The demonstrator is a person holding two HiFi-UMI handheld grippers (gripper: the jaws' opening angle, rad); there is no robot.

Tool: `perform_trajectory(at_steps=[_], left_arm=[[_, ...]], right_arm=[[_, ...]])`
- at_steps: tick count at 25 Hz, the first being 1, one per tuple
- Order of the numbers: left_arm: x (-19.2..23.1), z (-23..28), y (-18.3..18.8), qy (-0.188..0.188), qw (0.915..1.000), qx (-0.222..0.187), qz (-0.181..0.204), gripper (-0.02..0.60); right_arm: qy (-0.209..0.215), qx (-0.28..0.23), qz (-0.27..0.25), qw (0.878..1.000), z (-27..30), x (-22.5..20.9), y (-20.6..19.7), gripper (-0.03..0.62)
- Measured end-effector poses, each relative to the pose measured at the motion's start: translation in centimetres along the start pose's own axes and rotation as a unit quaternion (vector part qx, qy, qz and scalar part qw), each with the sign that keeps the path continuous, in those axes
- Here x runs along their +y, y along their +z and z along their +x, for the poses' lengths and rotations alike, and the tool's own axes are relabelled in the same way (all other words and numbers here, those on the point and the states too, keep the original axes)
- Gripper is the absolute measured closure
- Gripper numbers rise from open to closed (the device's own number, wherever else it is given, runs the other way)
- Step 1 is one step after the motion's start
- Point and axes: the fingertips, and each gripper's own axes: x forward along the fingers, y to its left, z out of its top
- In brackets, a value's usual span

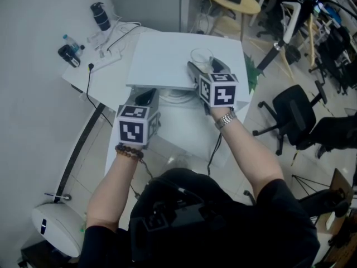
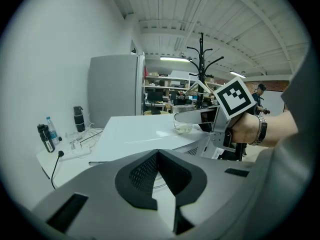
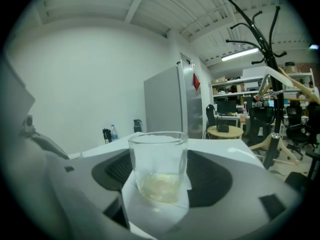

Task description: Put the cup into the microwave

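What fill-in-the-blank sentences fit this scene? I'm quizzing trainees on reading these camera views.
The glass cup stands on top of the white ___.
The left tool has its jaws ___.
The cup sits between the jaws of the ___.
Missing: microwave; shut; right tool.

Left gripper (image 1: 146, 96): jaws fully together, nothing between them, pointing forward and slightly down. Left forearm (image 1: 114, 177) bare and extended. Right gripper (image 1: 203, 67): jaws wide, pads against both sides of the cup (image 3: 158, 166), set ahead of the left gripper. Right forearm (image 1: 251, 155) reaches further forward.
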Motion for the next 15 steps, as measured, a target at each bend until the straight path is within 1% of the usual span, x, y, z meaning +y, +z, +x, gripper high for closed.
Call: perform_trajectory(at_steps=[3, 15], left_arm=[[-0.2, -0.3, -0.5, -0.002, 1.0000, 0.005, 0.004, 0.581], [-2.1, -1.7, -1.1, -0.015, 0.9998, 0.003, 0.013, 0.580]], right_arm=[[0.000, -0.002, 0.000, 1.000, -0.7, 0.2, -0.2, 0.240], [0.007, -0.016, 0.000, 1.000, -4.6, 1.8, -0.9, 0.241]])
